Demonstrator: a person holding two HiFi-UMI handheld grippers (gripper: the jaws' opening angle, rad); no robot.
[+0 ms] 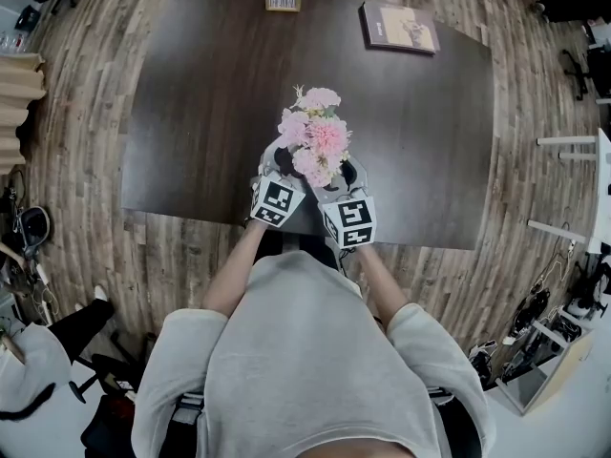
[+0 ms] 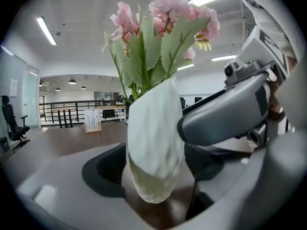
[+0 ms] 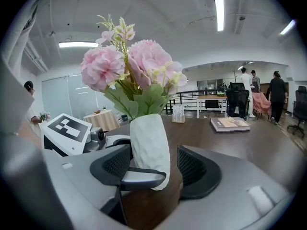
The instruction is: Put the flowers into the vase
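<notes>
While a wood-plank floor [image 1: 86,113] is spread around it, the dark brown rectangular table [image 1: 191,113] is seen bearing a flat book [image 1: 399,27] and, near its front edge, the white dimpled vase [image 3: 149,147] filled with pink leafy flowers [image 1: 315,136], flanked by the left gripper [image 1: 275,165] and right gripper [image 1: 346,177], both held wide, unclamped.

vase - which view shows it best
Left gripper view: the vase shows large, uncovered from rim to base. The right gripper view shows it smaller, its base partly covered. In the head view the flowers hide it.
</notes>
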